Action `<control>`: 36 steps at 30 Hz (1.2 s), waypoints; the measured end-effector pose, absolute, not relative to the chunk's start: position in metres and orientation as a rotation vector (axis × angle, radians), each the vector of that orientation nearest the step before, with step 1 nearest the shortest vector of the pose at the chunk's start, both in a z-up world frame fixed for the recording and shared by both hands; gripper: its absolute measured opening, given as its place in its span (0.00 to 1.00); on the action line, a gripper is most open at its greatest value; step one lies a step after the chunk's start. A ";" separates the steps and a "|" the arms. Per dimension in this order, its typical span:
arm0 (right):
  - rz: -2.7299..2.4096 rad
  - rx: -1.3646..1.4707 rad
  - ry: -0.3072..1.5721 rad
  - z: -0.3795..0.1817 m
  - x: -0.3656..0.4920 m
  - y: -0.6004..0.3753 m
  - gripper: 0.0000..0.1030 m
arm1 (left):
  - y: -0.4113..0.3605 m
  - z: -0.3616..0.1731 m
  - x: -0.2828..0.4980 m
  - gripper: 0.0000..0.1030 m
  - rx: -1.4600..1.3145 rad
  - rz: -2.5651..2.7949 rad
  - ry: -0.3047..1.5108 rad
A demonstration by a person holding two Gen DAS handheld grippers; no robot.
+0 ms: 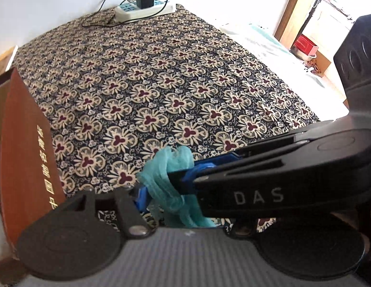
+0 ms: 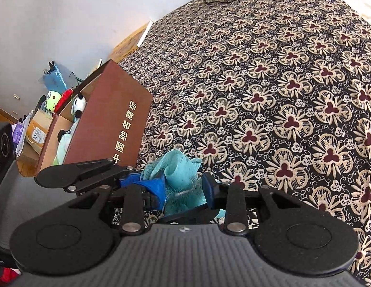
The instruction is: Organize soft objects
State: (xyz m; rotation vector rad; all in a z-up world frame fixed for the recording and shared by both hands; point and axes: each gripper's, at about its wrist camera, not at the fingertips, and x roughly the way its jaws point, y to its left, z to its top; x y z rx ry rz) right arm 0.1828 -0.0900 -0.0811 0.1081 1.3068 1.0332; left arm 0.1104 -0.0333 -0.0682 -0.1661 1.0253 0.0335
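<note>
A teal soft cloth (image 1: pixel 170 179) is held between both grippers just above the floral bedspread (image 1: pixel 161 83). In the left wrist view my left gripper (image 1: pixel 159 191) is shut on the cloth, and the right gripper comes in from the right with its blue fingertips (image 1: pixel 185 179) pinching the same cloth. In the right wrist view my right gripper (image 2: pixel 185 189) is shut on the teal cloth (image 2: pixel 180 174), and the left gripper's blue fingertips (image 2: pixel 137 180) grip it from the left. A brown box (image 2: pixel 109 119) stands open at the left and holds soft toys (image 2: pixel 77 107).
A white power strip (image 1: pixel 144 10) with a black charger and cables lies at the bed's far edge by the wall. The brown box (image 1: pixel 27 155) is close on the left. Bags and clutter (image 2: pixel 34 129) sit beyond the box. A doorway shows at the far right.
</note>
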 end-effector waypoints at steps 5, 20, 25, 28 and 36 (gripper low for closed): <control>1.020 0.091 1.316 -0.078 0.181 -0.085 0.16 | -0.036 -0.066 0.107 0.54 -0.153 0.022 1.025; 1.027 0.094 1.332 -0.081 0.174 -0.088 0.16 | -0.046 -0.065 0.104 0.54 -0.090 0.036 1.043; 1.028 0.110 1.353 -0.086 0.174 -0.089 0.16 | -0.047 -0.068 0.104 0.55 -0.083 0.044 1.059; 1.031 0.117 1.356 -0.087 0.174 -0.091 0.16 | -0.047 -0.069 0.105 0.55 -0.081 0.048 1.066; 1.016 0.146 1.385 -0.092 0.178 -0.100 0.16 | -0.053 -0.074 0.111 0.55 -0.047 0.050 1.097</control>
